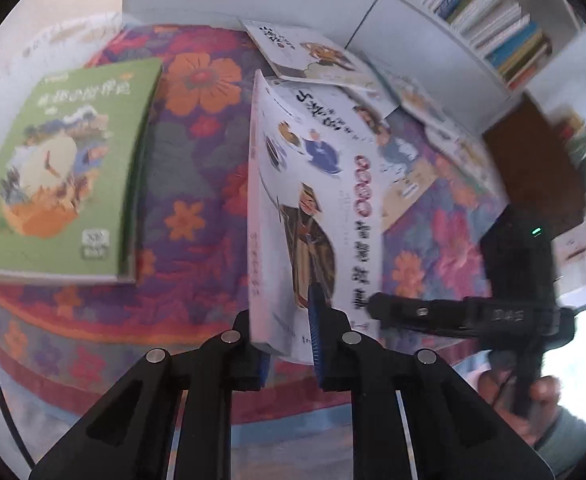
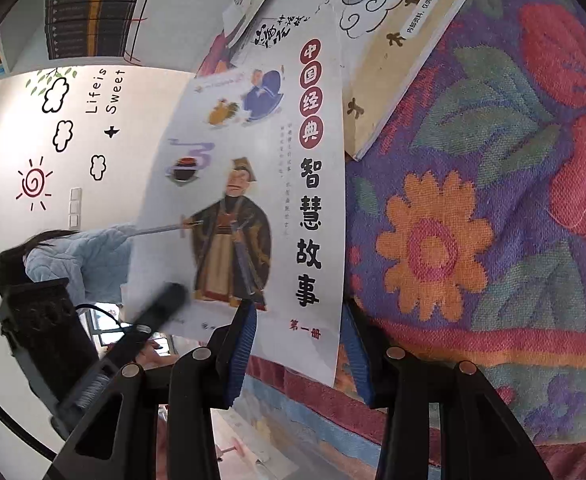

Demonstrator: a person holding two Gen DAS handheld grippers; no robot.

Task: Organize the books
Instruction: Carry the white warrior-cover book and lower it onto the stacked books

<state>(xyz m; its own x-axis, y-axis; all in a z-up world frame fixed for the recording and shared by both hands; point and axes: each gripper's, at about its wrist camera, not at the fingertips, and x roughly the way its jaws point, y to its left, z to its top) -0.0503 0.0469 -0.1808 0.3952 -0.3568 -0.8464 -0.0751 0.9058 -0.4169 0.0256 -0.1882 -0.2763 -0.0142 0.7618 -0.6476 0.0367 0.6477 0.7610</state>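
White book [image 1: 317, 200] up off the floral cloth [image 1: 197, 184], cover showing a robed swordsman, a blue-robed figure and black characters down one side. Left gripper [image 1: 293, 340] is clamped on its bottom edge, blue pads tight. Right gripper [image 2: 297, 356] straddles the same edge, jaws narrow, pads not clearly pressing. Green book [image 1: 65, 168] lies flat left of the white one; more books [image 1: 313, 52] lie beyond it.
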